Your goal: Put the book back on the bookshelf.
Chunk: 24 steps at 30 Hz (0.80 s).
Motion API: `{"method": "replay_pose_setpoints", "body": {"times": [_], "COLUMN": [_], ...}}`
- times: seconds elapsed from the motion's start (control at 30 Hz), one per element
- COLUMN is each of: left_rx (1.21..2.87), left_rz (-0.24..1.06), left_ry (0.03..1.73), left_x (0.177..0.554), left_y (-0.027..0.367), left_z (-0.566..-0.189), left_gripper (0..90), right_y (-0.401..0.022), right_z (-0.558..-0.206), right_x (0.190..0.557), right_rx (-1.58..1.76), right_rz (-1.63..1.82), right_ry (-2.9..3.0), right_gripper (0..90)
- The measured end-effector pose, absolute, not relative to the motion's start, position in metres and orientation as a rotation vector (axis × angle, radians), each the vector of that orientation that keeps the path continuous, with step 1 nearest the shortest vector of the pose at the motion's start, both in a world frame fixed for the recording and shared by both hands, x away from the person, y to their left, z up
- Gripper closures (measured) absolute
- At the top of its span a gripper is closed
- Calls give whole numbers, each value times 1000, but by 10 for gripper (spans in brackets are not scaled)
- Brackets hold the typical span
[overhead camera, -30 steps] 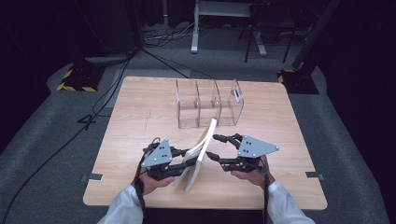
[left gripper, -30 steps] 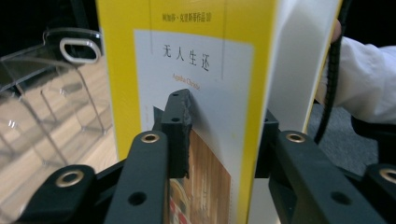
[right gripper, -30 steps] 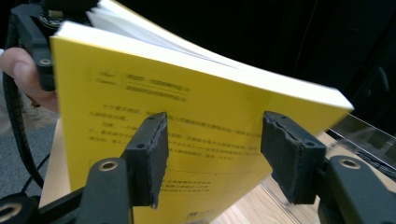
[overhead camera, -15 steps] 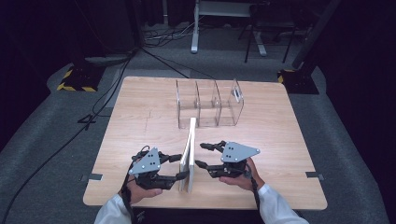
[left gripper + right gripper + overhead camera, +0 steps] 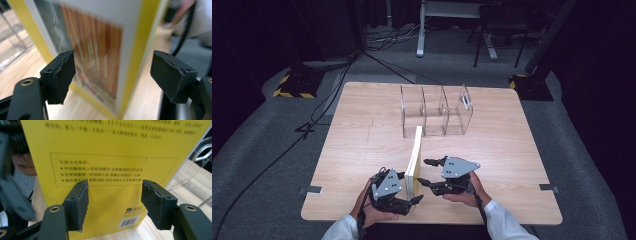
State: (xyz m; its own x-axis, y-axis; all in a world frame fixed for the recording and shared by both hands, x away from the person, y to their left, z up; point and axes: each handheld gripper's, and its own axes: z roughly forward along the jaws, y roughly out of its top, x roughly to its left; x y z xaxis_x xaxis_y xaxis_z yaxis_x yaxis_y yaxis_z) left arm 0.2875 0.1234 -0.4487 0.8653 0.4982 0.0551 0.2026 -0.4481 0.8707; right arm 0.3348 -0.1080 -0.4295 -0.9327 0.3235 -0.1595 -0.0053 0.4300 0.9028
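Book (image 5: 414, 159) stands on edge before the clear divided organizer (image 5: 435, 111).

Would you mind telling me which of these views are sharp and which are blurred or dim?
High view: the table is evenly lit and sharp, the room around it nearly black. Left gripper view: the book cover is smeared and out of focus, while the black jaws are crisp. Right gripper view: the back cover's print and barcode read sharply; the left edge is blurred.
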Motion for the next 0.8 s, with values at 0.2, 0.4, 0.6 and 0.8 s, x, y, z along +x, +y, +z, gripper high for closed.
{"method": "replay_pose_setpoints", "body": {"times": [0.2,0.4,0.6,0.8], "left_rx": [2000,1991,1998,1995], "left_rz": [389,399,509,539], "left_ry": [528,531,593,597], "left_x": [291,286,283,282], "left_y": [124,125,116,118], "left_z": [-454,-454,-462,-463], "left_gripper": [315,404,348,483], "right_y": [-107,-112,-106,-106], "right_z": [-434,-434,-436,-437], "right_x": [338,343,340,339], "right_rx": [311,359,348,356], "right_rz": [1497,1504,1468,1458], "right_ry": [2392,2378,2375,2365], "right_gripper": [379,365,369,366]}}
